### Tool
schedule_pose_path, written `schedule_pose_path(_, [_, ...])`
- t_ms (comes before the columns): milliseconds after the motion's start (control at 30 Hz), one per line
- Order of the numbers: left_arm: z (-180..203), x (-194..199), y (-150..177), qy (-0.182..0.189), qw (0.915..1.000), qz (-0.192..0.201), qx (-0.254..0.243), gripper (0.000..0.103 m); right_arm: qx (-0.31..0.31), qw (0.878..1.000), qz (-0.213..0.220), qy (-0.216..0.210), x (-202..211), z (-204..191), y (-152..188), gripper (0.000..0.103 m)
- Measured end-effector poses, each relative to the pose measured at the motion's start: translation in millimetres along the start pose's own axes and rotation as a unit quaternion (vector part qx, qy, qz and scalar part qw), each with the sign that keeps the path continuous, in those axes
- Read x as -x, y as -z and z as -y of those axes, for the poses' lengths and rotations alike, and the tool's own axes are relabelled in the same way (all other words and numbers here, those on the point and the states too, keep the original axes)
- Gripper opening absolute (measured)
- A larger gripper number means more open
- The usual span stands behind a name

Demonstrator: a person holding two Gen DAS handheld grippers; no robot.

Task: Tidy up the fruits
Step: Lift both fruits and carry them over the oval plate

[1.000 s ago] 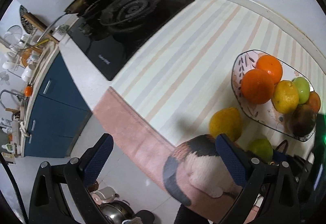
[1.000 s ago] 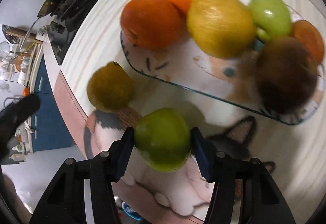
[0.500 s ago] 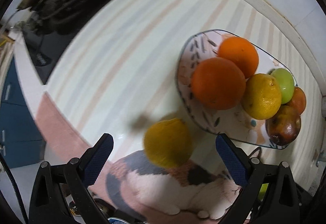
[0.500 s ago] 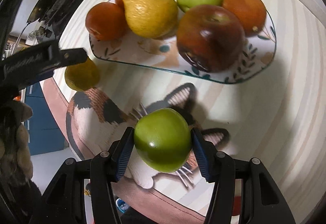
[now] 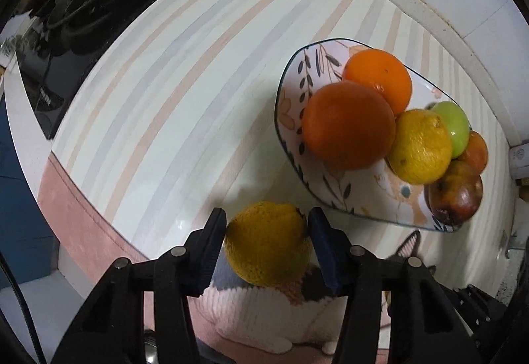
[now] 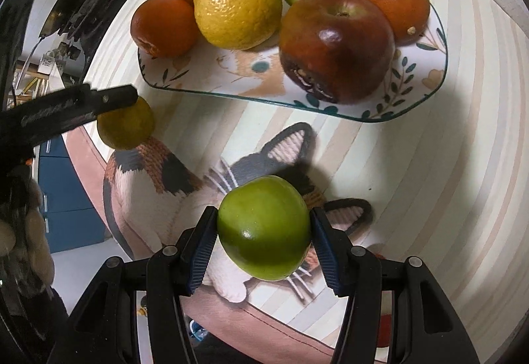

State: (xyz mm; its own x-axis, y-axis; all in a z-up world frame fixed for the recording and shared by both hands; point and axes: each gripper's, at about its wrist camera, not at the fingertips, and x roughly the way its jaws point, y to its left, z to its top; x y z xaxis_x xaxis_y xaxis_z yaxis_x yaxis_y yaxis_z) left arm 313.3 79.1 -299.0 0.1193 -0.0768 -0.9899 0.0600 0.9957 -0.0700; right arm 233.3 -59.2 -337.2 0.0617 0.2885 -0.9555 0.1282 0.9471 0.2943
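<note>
My left tool (image 5: pixel 267 243) clamps a yellow lemon (image 5: pixel 267 243) just beside the plate (image 5: pixel 291 119), its long axis hard to tell. My right tool (image 6: pixel 263 228) grips a green apple (image 6: pixel 263 226) above the cat-patterned surface (image 6: pixel 429 198).

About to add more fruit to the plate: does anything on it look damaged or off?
Yes: the red apple on the plate has a dark, sunken patch low on its side, like rot or bruising. The other fruit looks sound.
</note>
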Motion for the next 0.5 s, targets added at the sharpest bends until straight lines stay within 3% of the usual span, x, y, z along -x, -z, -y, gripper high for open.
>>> schedule_pose_path(200, [1.8, 2.4, 15.7, 0.001, 0.9995, 0.007, -0.03, 0.05, 0.006, 1.0, 0.001, 0.005, -4.3, -6.8, 0.5, 0.059])
schedule_pose_path(400, [1.2, -1.0, 2.5, 0.006, 0.9991, 0.0, -0.042, 0.052, 0.007, 1.0, 0.004, 0.008, -5.4, -11.7, -1.7, 0.059])
schedule_pose_path(500, [5.8, -7.2, 2.8, -0.004, 0.9984, -0.012, -0.055, 0.057, 0.003, 1.0, 0.003, 0.004, -5.3, -8.2, -0.9, 0.059])
